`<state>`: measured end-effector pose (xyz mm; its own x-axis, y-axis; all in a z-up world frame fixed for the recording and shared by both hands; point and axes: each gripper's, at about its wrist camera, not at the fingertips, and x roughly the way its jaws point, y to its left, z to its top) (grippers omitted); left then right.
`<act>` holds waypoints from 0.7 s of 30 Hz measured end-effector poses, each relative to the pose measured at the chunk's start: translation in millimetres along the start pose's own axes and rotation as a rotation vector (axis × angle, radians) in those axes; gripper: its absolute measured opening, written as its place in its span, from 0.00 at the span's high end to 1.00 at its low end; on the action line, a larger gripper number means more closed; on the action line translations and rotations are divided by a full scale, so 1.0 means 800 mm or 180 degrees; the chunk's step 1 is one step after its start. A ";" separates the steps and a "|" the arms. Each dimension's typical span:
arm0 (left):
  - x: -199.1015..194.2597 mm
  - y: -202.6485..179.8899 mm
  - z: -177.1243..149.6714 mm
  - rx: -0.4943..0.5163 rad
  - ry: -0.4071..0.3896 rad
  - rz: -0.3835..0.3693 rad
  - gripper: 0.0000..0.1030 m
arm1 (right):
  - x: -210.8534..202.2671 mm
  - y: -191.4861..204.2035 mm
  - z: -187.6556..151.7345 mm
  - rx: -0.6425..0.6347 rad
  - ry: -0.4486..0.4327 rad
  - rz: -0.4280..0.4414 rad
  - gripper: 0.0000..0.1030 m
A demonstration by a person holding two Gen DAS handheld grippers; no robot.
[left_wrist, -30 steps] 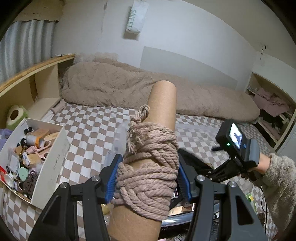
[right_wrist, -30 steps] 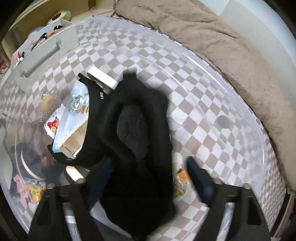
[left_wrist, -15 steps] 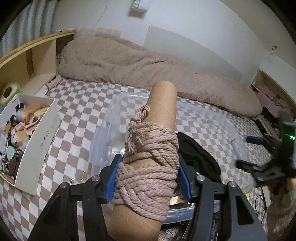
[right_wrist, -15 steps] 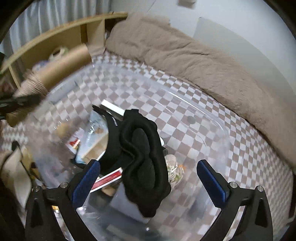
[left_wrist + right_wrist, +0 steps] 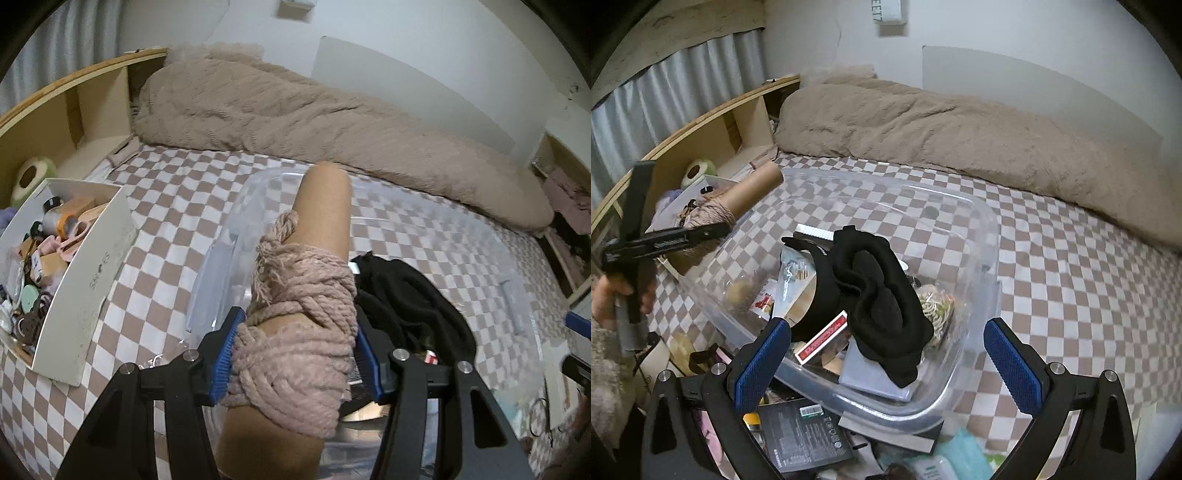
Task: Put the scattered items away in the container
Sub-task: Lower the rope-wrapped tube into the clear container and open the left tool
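My left gripper (image 5: 295, 350) is shut on a cardboard tube wound with beige rope (image 5: 303, 332), held in the air at the left edge of the clear plastic bin (image 5: 509, 280). In the right wrist view the tube (image 5: 738, 199) and left gripper (image 5: 716, 230) hang left of the bin (image 5: 990, 258). A black garment (image 5: 882, 295) lies on top of the items in the bin, with a red box (image 5: 822, 341) and packets beside it. My right gripper (image 5: 886, 362) is open and empty, just in front of the bin.
A white box (image 5: 88, 288) full of small items sits at the left on the checkered bed cover. A brown blanket (image 5: 960, 133) lies along the wall. A black booklet (image 5: 805, 435) and other loose items lie in front of the bin. A wooden shelf (image 5: 713, 122) stands at the left.
My right gripper let go of the black garment into the bin, opened, and pulled back and up. My left gripper with the rope tube moved closer to the bin's left edge.
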<state>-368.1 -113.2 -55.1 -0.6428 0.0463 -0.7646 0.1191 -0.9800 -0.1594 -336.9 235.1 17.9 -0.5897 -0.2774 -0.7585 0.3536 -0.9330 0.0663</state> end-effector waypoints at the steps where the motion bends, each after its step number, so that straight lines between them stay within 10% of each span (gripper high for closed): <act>1: 0.003 0.000 -0.001 -0.0020 0.0016 0.0057 0.46 | 0.000 0.002 -0.001 0.0010 0.0001 0.0002 0.00; 16: 0.007 -0.002 0.000 -0.0034 -0.0018 0.0234 0.46 | 0.014 0.038 0.014 0.0102 -0.0057 0.0173 0.00; 21: -0.035 0.004 0.015 -0.0066 -0.0327 0.0213 0.26 | 0.006 0.033 0.012 0.0136 -0.0090 0.0172 0.00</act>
<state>-358.6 -120.2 -27.0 -0.7069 -0.0403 -0.7061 0.1792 -0.9760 -0.1237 -337.4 207.1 22.4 -0.5910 -0.3335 -0.7345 0.3546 -0.9253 0.1347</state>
